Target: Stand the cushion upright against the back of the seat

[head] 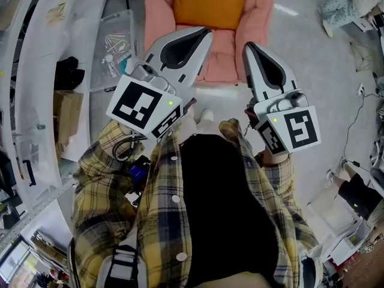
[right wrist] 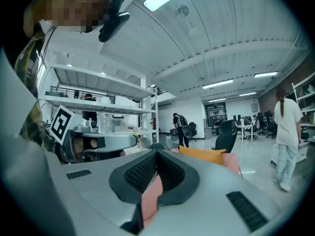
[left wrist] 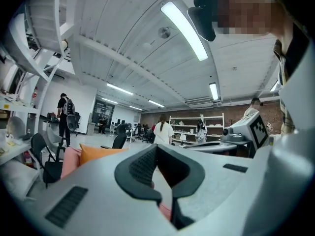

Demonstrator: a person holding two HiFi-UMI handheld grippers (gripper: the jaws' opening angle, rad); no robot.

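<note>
Cushion (head: 210,2): orange, standing at the back of the pink seat (head: 161,14), at your 12 o'clock
Left gripper (head: 204,36): your fingers pressed together, empty
Right gripper (head: 250,47): fingers together, empty

I see a yellow plaid shirt (head: 102,185) with white buttons (head: 176,198) over a black top (head: 222,203). The left hand-held gripper (head: 204,35) and right hand-held gripper (head: 249,45) are pale grey, a black-and-white marker cube (head: 144,105) on each.
</note>
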